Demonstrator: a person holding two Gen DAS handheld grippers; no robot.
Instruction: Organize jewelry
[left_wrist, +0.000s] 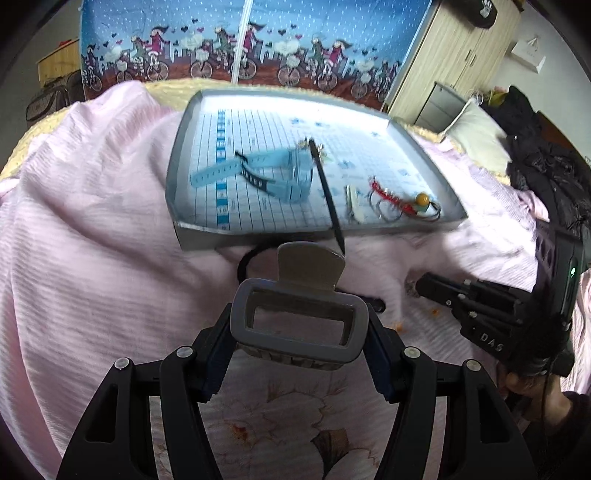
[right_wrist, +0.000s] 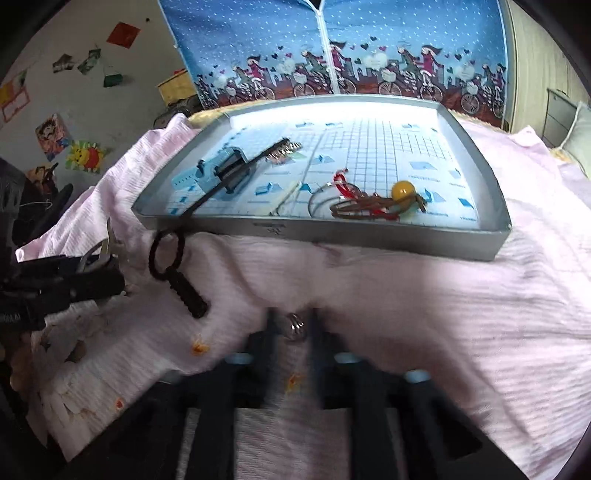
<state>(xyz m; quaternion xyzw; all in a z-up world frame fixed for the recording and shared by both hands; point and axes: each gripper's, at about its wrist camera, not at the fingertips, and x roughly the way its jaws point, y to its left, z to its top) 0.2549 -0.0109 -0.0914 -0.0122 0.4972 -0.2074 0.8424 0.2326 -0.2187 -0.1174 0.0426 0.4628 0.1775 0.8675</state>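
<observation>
Two jaws: L grips hair claw (left_wrist: 299, 317), R pinches ring (right_wrist: 294, 326)

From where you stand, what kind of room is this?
Most likely a bedroom: a pink bedsheet covers a bed, a pillow lies at its head, and a wooden wardrobe stands behind.

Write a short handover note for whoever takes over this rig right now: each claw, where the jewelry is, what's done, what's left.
Left claw: shut on a grey hair clip, held above the pink bedspread, short of the tray.
Right claw: shut on a small silver piece; blurred, type unclear.
Tray: already holds a blue watch, red cord bracelet with yellow bead, wire bangles, a white piece.
Black cord: hangs over the tray's front edge, partly outside.
Left: place both held pieces in the tray, tuck the cord in.
</observation>
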